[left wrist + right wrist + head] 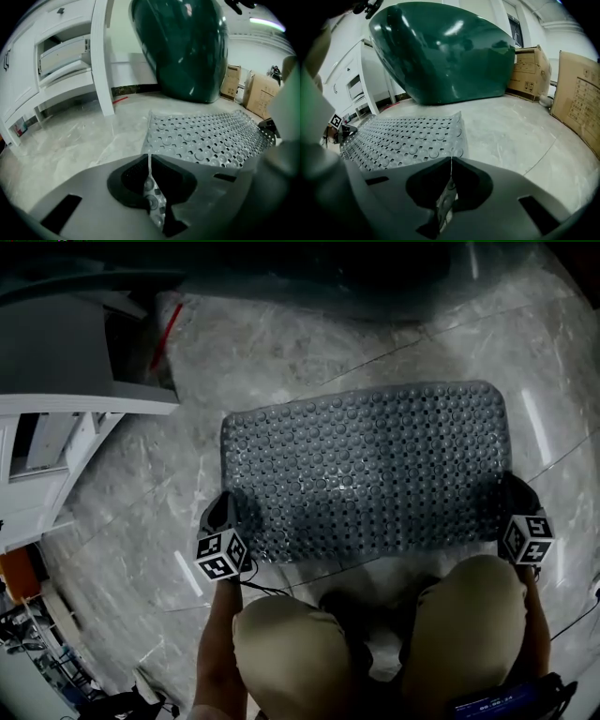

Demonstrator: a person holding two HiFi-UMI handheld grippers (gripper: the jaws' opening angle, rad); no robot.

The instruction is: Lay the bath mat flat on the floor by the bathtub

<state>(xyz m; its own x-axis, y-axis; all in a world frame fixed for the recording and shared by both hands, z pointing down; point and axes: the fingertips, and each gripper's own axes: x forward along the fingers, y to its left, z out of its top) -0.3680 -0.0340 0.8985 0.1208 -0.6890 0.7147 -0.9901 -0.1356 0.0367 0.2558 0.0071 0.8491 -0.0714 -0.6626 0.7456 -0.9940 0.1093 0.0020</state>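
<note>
Two corners of the bath mat (366,470) sit clenched in our left gripper (225,510) and right gripper (516,495) jaws, keeping it spread flat mid-frame.

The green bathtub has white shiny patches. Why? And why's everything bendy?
Right gripper view: light glaring off the glossy bathtub; left gripper view: smaller glints; head view: the wide lens bends the bath mat and darkens the corners.
</note>
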